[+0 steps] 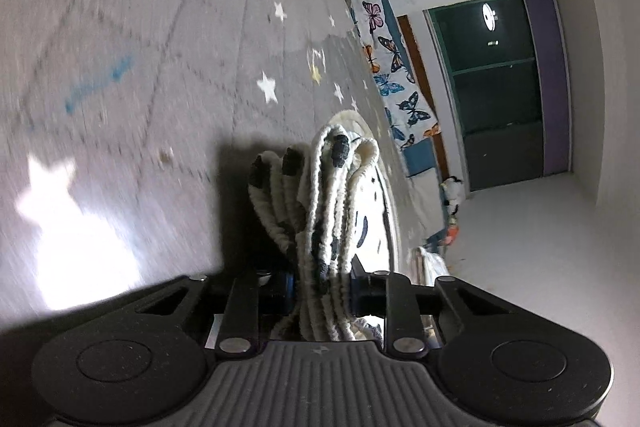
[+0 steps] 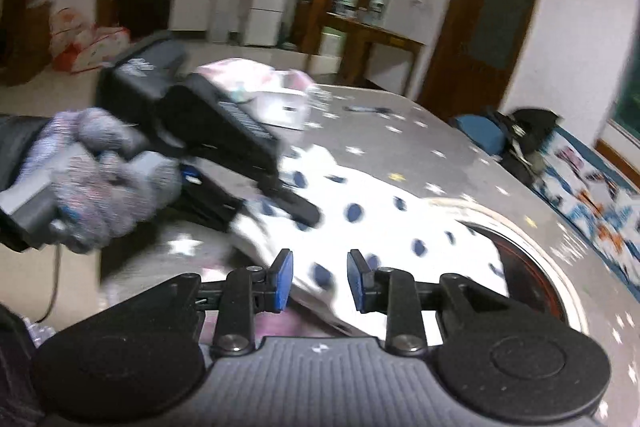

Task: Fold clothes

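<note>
Left gripper (image 1: 322,287) is clamped on a bunched edge of the garment (image 1: 340,195), a white knit with dark spots; several layers stand up between its pads. In the right wrist view the same left gripper (image 2: 296,205) comes in from 9 o'clock, held by a gloved hand (image 2: 100,183), with its tip on the garment's left edge.

Right gripper (image 2: 320,281) is at a narrow gap, blue pads (image 2: 282,279) apart. Garment shows behind the gap, but nothing looks pinched. I read it as empty, hovering just above the near edge.

Garment (image 2: 400,227) lies on the surface (image 2: 440,151), a grey cover with white stars, centre frame running toward 4 o'clock. It is partly over a round dark item with a pale rim (image 2: 532,267) at 4 o'clock; can't tell what that is.

Progress, my estimate: early to mid. The cloth is spread mostly flat, one side gathered and gripped, with no neat folded stack visible. Left to do: carry the gripped edge over, lay it down, square it off, probably another fold. Pink-white clutter (image 2: 272,87) at 12 o'clock may be more laundry; too blurred to say.
</note>
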Motion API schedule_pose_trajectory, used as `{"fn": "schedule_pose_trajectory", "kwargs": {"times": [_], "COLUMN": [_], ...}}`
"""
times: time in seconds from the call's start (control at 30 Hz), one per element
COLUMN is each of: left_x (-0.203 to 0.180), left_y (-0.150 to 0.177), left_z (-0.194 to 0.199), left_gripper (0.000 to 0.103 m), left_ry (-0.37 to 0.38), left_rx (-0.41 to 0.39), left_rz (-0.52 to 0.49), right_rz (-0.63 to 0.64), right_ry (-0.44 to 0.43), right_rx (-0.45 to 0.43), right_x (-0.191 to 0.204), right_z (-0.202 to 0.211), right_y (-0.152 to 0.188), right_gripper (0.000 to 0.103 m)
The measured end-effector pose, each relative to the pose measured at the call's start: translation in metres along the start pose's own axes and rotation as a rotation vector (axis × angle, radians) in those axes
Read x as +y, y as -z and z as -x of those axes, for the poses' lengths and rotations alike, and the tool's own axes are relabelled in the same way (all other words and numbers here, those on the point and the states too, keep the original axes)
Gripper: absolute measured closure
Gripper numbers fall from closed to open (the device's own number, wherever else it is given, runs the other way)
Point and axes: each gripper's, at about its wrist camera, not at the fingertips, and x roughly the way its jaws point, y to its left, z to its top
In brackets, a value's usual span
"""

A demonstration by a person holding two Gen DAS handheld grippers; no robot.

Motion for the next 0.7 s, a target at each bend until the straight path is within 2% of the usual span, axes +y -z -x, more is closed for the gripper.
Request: {"fn": "schedule_pose_trajectory", "kwargs": {"times": [0.23,0.33,0.7], "left_x": [-0.004,-0.006,-0.016], "left_y": [-0.015,-0.020,-0.032], "left_z": [0.003,0.005,0.002], "left_gripper": [0.077,0.077,0.077], "left_ry": [-0.072,-0.096,-0.149], "left_rx": [0.012,0.009,0.007], "left_rz": [-0.093,-0.133,-0.259], "right_rz": [-0.207,-0.303,-0.530], "right_ry": [0.119,0.141,0.120], "right_rx": [0.046,0.064,0.097], "right_x": [-0.063,-0.085,-0.128], "right_z": [-0.014,-0.025,-0.054], "right_y": [0.021,0.032,0.056], "right_gripper": [0.073,0.073,0.068]}}
